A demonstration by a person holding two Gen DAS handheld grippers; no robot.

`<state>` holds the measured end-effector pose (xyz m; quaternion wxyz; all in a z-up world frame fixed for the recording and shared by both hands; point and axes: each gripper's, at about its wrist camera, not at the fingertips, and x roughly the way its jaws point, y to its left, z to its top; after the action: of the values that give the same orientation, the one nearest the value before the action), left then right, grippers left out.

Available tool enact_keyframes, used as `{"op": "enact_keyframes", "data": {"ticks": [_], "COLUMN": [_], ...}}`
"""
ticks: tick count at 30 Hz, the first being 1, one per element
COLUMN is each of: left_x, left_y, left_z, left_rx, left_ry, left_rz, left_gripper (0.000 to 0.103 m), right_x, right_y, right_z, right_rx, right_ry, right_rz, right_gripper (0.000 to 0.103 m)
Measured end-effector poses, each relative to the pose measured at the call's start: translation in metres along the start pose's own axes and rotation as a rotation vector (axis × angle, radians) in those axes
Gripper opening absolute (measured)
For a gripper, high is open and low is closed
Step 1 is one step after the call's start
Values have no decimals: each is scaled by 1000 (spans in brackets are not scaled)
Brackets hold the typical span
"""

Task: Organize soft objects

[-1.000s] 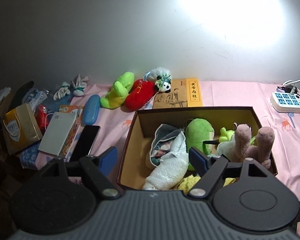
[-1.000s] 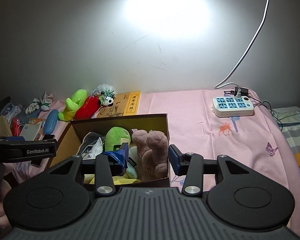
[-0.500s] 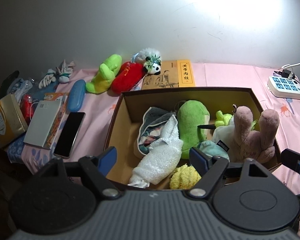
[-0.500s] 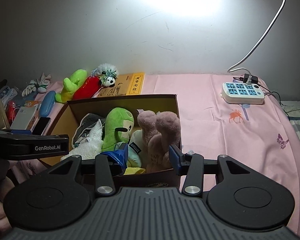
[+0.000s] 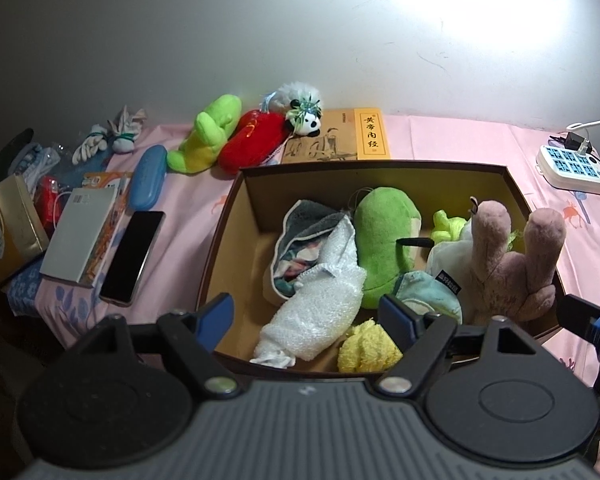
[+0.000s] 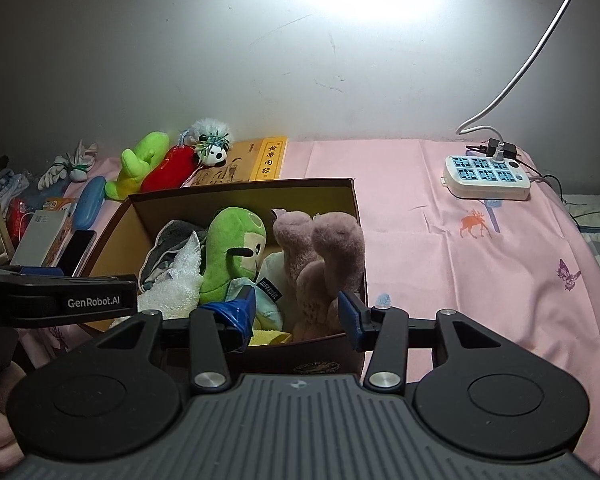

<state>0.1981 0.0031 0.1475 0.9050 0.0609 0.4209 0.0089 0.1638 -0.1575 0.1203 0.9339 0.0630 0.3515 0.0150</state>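
Pink printed sheet [image 6: 440, 248] covers the surface; can't tell if it's a bed or a table underneath. Brown cardboard box [image 5: 236, 216] sits mid-sheet, open top, holding the soft stuff: mauve plush [image 5: 504, 264] upright against the right wall, green plush [image 5: 384, 236] in the middle, white fluffy cloth [image 5: 320, 304] lying diagonally at front left, grey-edged towel bundle [image 5: 300, 236] behind it, teal cloth with a black tag [image 5: 432, 292] (tag print too small to read), small yellow knit piece [image 5: 368, 348] at the front wall.

Outside the box, by the wall: lime plush [image 5: 208, 140], red plush [image 5: 256, 140] and panda head [image 5: 306, 118], touching in a row. Yellow-spined book [image 5: 370, 138] beside them, spine reads 黄帝内经. White power strip [image 6: 488, 178] far right, plug inserted.

Left side: grey booklet [image 5: 80, 240], black phone [image 5: 134, 256], blue case [image 5: 150, 176], gold box [image 5: 4, 232].

Left gripper [image 5: 308, 316]: spread wide, nothing in it, over the box's front-left. "GenRobot.AI" printed on its side, seen from the right wrist. Right gripper [image 6: 300, 312]: spread apart, holding nothing, at the box's near right corner.
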Motion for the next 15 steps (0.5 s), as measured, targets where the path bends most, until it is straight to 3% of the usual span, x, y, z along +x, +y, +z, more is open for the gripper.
{"op": "enact_keyframes", "data": {"ticks": [15], "left_x": [-6], "left_y": [3], "left_z": [-4], "left_rx": [-15], "left_ry": [-17], "left_rz": [6], "left_gripper": [81], "right_x": [-3], "right_y": [3], "right_z": [-4], "right_rx": [2], "right_ry": [-1], "right_rz": [13], "right_gripper": [30]}}
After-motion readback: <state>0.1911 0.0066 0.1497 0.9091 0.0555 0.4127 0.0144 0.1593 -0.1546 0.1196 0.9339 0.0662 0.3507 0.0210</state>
